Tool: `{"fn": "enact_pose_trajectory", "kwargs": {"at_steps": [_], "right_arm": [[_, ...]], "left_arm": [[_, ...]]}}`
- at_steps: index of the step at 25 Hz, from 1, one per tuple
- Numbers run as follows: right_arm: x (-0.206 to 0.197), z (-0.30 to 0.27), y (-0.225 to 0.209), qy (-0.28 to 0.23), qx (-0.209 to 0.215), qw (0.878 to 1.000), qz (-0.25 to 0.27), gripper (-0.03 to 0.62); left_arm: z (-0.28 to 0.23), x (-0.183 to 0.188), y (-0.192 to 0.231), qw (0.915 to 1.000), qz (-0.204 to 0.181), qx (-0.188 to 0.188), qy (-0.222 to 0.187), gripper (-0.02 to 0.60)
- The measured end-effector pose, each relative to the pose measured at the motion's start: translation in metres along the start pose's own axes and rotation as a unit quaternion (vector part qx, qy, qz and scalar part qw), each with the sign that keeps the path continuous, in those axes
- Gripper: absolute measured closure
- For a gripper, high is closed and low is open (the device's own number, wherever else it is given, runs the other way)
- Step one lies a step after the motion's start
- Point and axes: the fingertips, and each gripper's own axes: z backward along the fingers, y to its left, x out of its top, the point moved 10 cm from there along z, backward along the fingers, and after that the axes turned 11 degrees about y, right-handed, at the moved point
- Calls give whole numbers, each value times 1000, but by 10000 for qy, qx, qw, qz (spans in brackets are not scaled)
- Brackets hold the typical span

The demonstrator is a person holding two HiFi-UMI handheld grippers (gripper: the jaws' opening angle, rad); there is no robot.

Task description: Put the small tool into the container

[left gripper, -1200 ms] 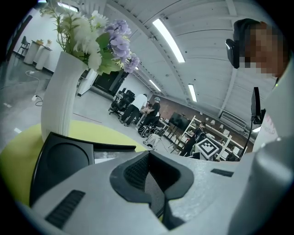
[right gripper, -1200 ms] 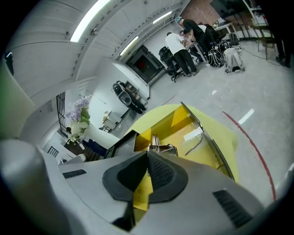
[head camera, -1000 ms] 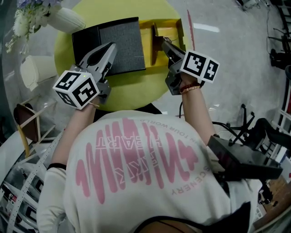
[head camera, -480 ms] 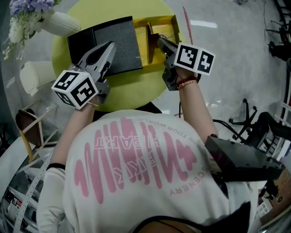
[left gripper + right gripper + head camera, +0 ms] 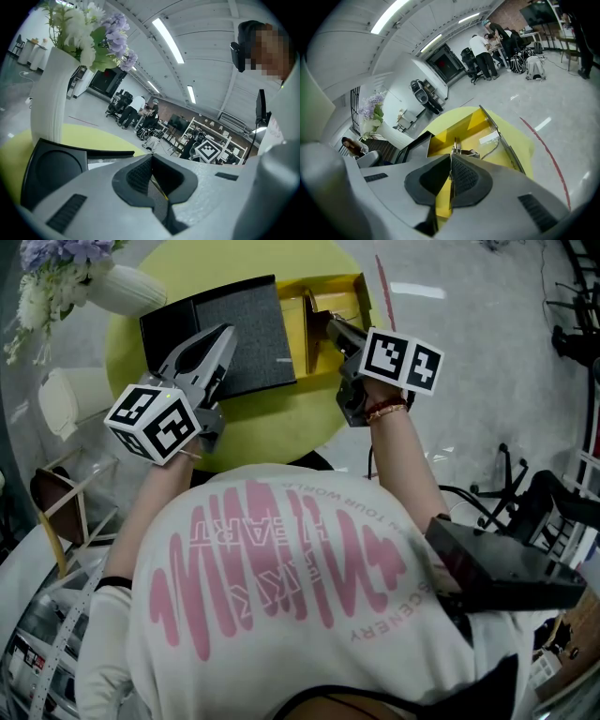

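My right gripper is shut on a small metal tool whose thin end sticks out past the fingertips. It hangs over the near end of the open yellow container, which stands on the round yellow table. In the right gripper view the container lies straight ahead of the right gripper. My left gripper is shut with nothing in it and hovers over the black case with the grey foam inlay. Seen in the left gripper view, the tips of the left gripper meet.
A white vase with flowers stands at the table's far left, tall beside the case in the left gripper view. A white seat and a wooden chair stand left of the table. A red line runs across the floor.
The right gripper with the tool has edged slightly forward over the container. The left gripper has hardly moved. Over the last half second nothing visibly changed.
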Motion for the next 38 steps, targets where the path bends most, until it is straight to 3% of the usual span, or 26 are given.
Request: {"fn": "enact_pose_trajectory", "kwargs": {"at_steps": [16,38], "right_arm": [[1,-3,-3,146,-361,9991,182,576],[-1,-7,6,430,-1414,9853,859,542]], "left_arm": [[-17,5,0,9997,-80,-241,-70,574],[4,4,5,9990,-71,-311,-310,574]]}}
